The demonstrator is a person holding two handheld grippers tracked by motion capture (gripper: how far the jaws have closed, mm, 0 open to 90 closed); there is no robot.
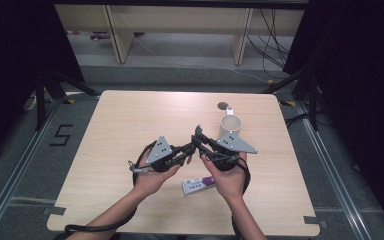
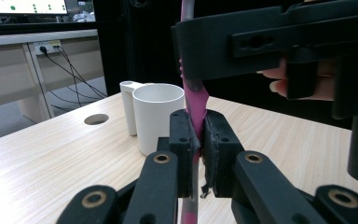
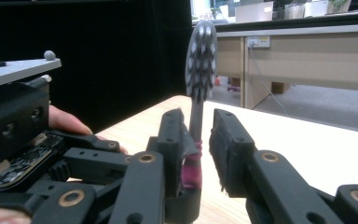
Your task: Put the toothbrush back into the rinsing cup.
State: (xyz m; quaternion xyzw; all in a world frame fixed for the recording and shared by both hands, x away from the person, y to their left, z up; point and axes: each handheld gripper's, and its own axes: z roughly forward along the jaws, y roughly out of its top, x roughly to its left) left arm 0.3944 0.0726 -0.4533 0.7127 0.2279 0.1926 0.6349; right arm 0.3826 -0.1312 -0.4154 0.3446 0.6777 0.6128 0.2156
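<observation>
Toothbrush (image 3: 200,60): it stands up in the air between the two claws, over the middle of the tabletop (image 1: 130,125), with its grey bristles at the top and a pink handle below
Left claw (image 2: 199,135): squeezed tight on the pink handle, so the brush cannot tip or drop
Right claw (image 3: 198,140): its jaws sit around the neck of the brush; one pad touches it, the other has a gap, so it is not gripping yet (it looks like a hand-over from one claw to the other)
Cup (image 1: 230,125): white, upright and open at the top, just past the right claw; a good place for the brush to go
Toothpaste tube (image 1: 198,185): lies flat on the tabletop near the person's hands, out of the way
</observation>
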